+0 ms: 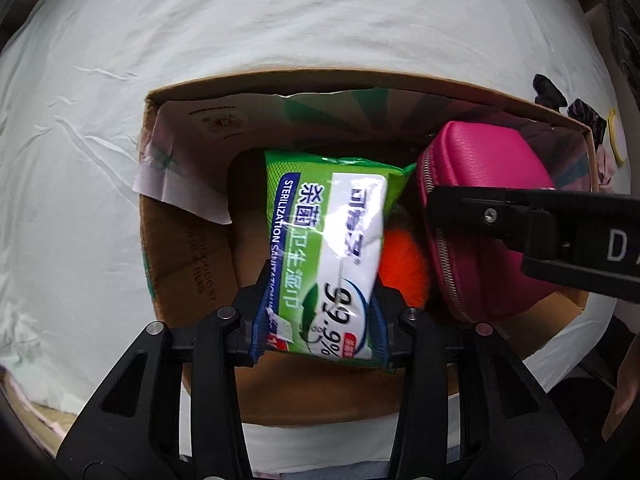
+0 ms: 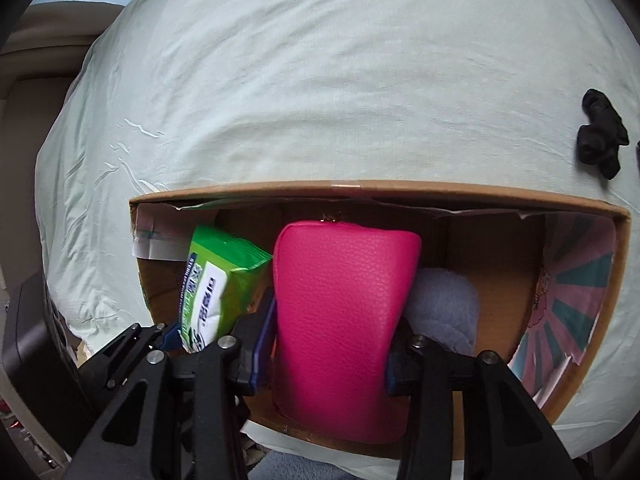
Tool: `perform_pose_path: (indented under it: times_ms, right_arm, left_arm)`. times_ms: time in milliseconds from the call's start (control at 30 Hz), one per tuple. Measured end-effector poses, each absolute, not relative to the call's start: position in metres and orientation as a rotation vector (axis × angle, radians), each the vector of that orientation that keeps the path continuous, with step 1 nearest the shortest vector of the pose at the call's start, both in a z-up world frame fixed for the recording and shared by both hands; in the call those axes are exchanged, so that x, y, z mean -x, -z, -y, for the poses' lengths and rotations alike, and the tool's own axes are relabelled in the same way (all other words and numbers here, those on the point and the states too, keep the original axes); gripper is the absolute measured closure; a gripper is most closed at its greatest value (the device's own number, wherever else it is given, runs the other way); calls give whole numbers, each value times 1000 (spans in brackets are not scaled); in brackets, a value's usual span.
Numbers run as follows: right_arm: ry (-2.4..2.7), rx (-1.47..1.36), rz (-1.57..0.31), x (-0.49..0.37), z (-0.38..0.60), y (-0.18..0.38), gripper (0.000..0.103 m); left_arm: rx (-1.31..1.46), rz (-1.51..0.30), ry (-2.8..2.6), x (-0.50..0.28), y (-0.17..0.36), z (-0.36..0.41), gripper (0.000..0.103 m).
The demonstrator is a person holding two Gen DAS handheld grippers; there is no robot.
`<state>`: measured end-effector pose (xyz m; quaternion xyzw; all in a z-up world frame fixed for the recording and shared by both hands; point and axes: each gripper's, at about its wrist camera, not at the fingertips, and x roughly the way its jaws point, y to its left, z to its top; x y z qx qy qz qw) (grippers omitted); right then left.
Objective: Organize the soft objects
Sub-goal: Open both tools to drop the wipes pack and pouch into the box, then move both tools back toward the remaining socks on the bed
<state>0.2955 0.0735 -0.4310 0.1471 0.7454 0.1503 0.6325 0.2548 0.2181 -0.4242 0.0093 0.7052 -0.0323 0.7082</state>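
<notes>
Orange fluff (image 1: 404,268) (toy, perhaps) mostly hidden under wipes pack (image 1: 332,248).

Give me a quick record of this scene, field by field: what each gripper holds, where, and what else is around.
left gripper: shut on the wet wipes pack, over the box
right gripper: shut on the pink pouch, over the box
container: open cardboard box on a white sheet
already in box: orange fluffy item, pale purple plush item
outside box: black fabric item on the sheet
</notes>
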Motion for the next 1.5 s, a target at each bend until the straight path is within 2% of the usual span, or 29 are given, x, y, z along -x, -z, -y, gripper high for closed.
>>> perform_pose_path:
  times_ms: [33, 67, 100, 133, 167, 667, 933, 1500]
  right_arm:
    - [-341, -343, -1713, -296, -73, 432, 56]
    - [-332, -348, -1709, -297, -72, 432, 40]
    - [-321, -341, -1700, -298, -71, 432, 29]
    - [-308, -322, -1688, -298, -70, 431, 9]
    - [-298, -304, -1674, -298, -70, 429, 4]
    - [-321, -304, -1592, -275, -61, 384, 4]
    - [-321, -249, -1495, -245, -64, 333, 4]
    - [-192, -126, -1065, -142, -41, 188, 4]
  left_arm:
    - [-30, -1565, 77, -255, 423, -215, 17]
    - [-42, -1561, 79, -255, 422, -212, 5]
    - [-59, -1549, 67, -255, 420, -211, 0]
    - [-63, -1534, 74, -255, 417, -210, 0]
    - [-52, -1527, 90, -255, 414, -211, 0]
    - [8, -1484, 100, -241, 380, -221, 0]
    - [15, -1387, 118, -215, 329, -229, 0]
    - [58, -1112, 74, -138, 201, -258, 0]
